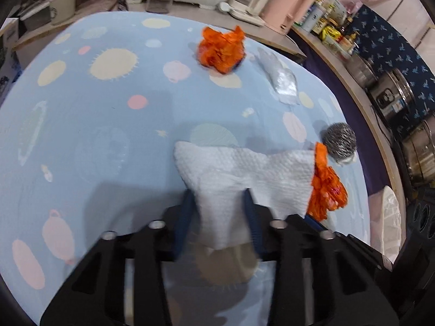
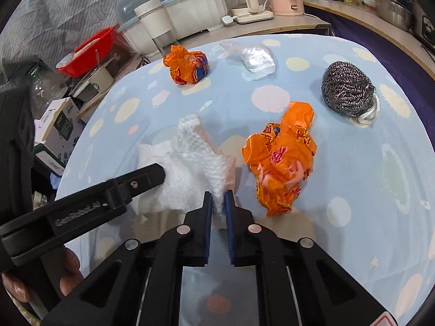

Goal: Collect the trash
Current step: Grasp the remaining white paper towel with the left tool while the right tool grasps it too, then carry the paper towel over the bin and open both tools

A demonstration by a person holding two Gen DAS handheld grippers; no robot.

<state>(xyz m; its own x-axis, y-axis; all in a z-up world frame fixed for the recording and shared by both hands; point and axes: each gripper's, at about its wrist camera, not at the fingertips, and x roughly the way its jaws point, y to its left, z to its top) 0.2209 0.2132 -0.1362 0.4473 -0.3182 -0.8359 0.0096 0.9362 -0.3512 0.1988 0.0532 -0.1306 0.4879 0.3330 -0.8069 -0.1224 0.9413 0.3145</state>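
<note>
Cluttered kitchen shelves are seen behind the counter (image 2: 353,190), near whose front edge the paper towel (image 2: 190,168) is pinched by both the left gripper (image 1: 220,198) and right gripper (image 2: 218,198), so it should be lifted together, without tearing.

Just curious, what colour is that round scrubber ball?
Shiny silver-grey steel scrubber; clearest in the right wrist view.
</note>
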